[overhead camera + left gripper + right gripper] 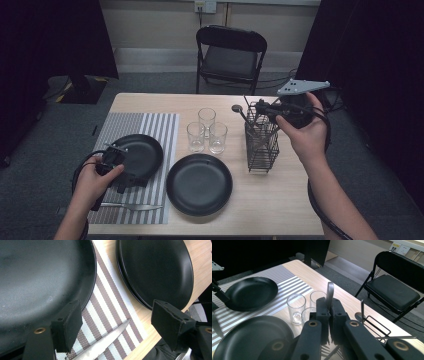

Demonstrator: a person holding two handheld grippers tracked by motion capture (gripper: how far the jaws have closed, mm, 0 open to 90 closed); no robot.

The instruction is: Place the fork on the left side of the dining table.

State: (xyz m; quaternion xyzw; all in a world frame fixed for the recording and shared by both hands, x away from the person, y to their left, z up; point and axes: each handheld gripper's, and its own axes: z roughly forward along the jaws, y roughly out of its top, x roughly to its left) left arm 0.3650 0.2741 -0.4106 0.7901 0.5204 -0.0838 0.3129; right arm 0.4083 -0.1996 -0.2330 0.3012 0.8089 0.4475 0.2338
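Pale wood table [280, 205] stands on grey carpet between dark curtains, a black folding chair [231, 52] behind it and a wall socket above that. No brand, label or legible writing on any item.

Right gripper [329, 305] is clenched on the handle of a metal utensil [329, 291], held above the wire caddy [261, 145] at the table's right side; in the high view the right hand [304, 131] holds it over the caddy rim. Another utensil [239, 112] leans out of the caddy. The right gripper view shows the handle end rising between the pressed pads, a detail the high view leaves too small to read.

Left gripper [117, 322] stands released, jaws wide apart, over the striped placemat [110, 302] between two black plates. One plate [142, 155] lies on the mat, the other [199, 184] on bare wood. A knife [132, 206] lies on the mat's near edge; its blade shows under the left jaws. Three glasses [206, 132] are grouped behind the plates.
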